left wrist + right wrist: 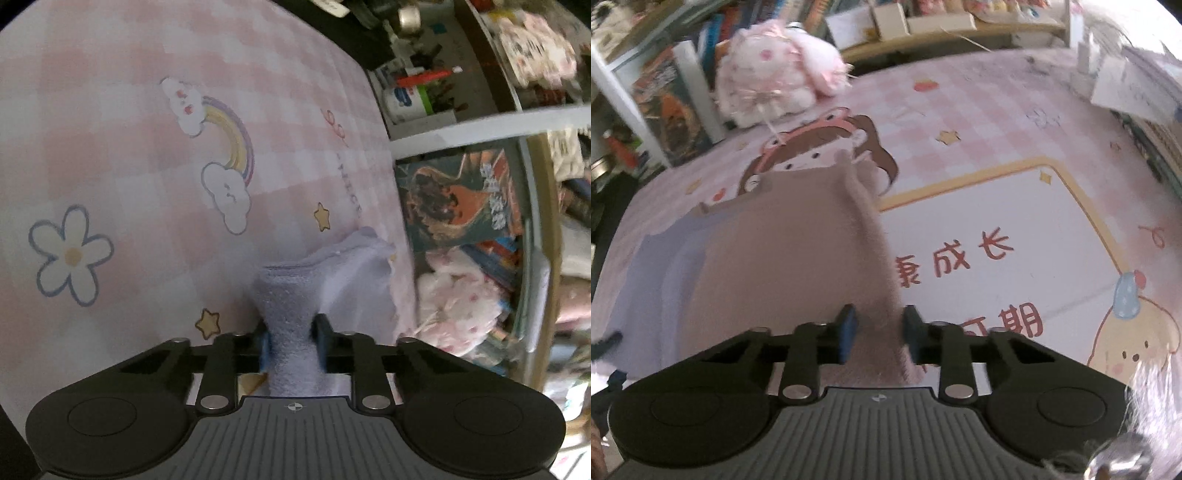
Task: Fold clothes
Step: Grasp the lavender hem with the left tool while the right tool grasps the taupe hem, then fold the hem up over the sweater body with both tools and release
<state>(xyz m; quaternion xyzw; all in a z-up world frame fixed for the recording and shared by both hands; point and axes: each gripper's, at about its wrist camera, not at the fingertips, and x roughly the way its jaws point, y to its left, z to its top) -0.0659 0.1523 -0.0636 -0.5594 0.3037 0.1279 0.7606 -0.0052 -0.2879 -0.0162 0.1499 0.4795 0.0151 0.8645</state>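
A soft fleecy garment, pale lavender in the left wrist view (291,295) and dusty pink in the right wrist view (783,258), lies on a pink checked cartoon cloth (147,147). My left gripper (291,341) is shut on a bunched corner of it. My right gripper (879,334) has its jaws around the garment's right edge, pinching the fabric. The garment spreads away from the right gripper toward the printed girl's face (812,155). Its near part is hidden behind the gripper bodies.
A pink plush toy (775,74) sits at the cloth's far edge; it also shows in the left wrist view (458,306). Shelves with books and boxes (461,192) stand beyond the cloth. Papers and clutter (1126,85) lie at the right.
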